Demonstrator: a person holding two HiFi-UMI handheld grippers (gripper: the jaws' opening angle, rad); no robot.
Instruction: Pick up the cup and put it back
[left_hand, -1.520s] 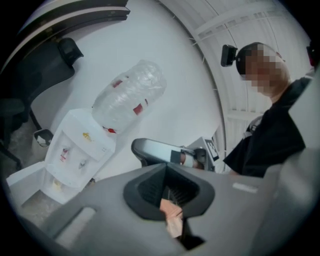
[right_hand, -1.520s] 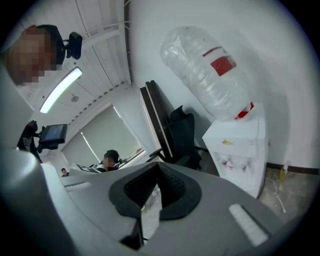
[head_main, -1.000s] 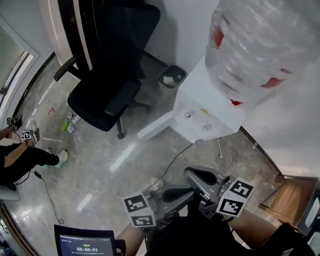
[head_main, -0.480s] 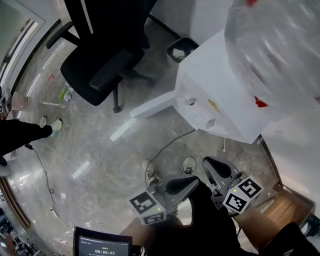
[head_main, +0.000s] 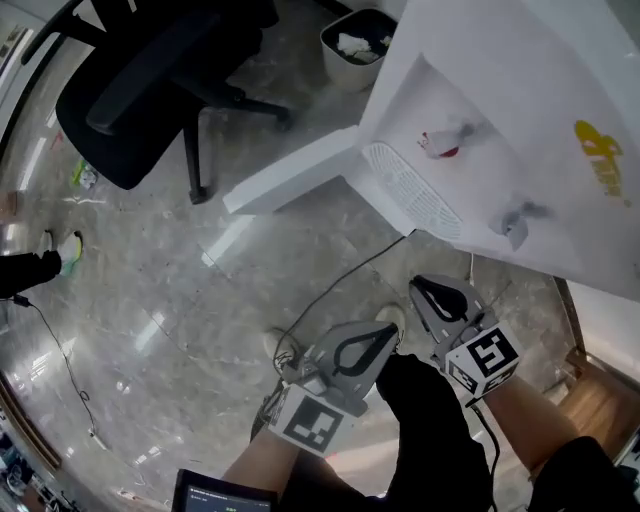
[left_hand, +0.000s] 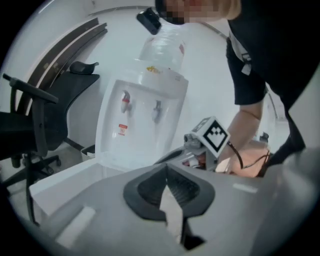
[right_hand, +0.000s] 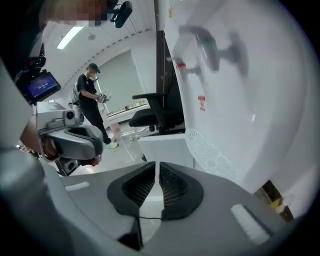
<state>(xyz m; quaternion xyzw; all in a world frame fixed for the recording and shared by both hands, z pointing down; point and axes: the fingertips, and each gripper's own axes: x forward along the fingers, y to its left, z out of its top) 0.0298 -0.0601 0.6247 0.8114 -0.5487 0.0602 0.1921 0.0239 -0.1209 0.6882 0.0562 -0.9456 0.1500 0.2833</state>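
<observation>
No cup shows in any view. A white water dispenser (head_main: 520, 90) stands ahead, with a red tap (head_main: 440, 146), a grey tap (head_main: 516, 222) and a round drip grille (head_main: 412, 190). My left gripper (head_main: 390, 332) hangs low above the floor in front of it. Its tips touch and nothing is between them (left_hand: 166, 167). My right gripper (head_main: 416, 284) is beside it, nearer the dispenser (right_hand: 240, 100). Its jaws have just been opening, and a narrow empty slit now runs between the pads (right_hand: 157, 167).
The dispenser's white lower door (head_main: 290, 176) swings out over the floor. A black office chair (head_main: 130, 90) and a waste bin (head_main: 355, 40) stand beyond it. A cable (head_main: 335, 300) runs across the tiles. Another person (right_hand: 91, 100) stands far off.
The head view has dropped and closed in on the dispenser's taps, and the bottle has left the frame. Both grippers have come down and turned, with the left now lying more on its side.
</observation>
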